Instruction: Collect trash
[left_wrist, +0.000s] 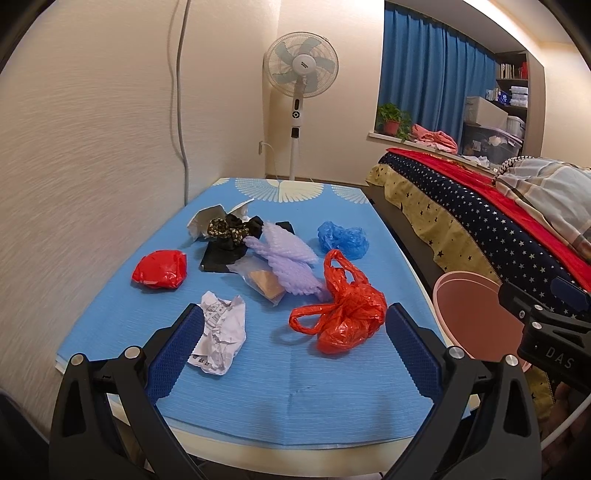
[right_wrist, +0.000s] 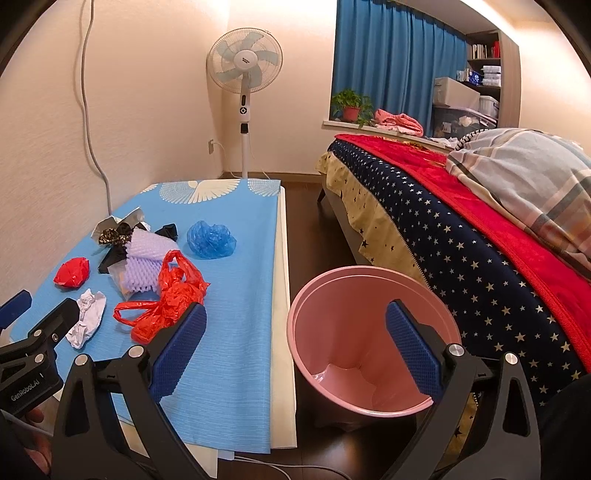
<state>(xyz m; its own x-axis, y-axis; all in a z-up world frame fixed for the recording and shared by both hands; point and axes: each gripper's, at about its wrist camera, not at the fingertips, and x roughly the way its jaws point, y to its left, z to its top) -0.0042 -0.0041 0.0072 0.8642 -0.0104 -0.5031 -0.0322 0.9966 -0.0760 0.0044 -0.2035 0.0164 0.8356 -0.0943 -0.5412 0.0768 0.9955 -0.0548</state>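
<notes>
Left gripper (left_wrist: 293, 354), jaws wide, faces trash mid-frame; right gripper (right_wrist: 295, 354), wide, frames the empty bin (right_wrist: 369, 280), ready for drops.

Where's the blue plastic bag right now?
The blue bag lies on the table's far right part in the left wrist view, beyond the red bag and right of the purple foam.

Left claw (left_wrist: 293, 347), right claw (right_wrist: 295, 347): agape

trash (left_wrist: 258, 273): crumpled bags, paper, foam | on table; bin (right_wrist: 373, 332): pink, upright, empty
</notes>
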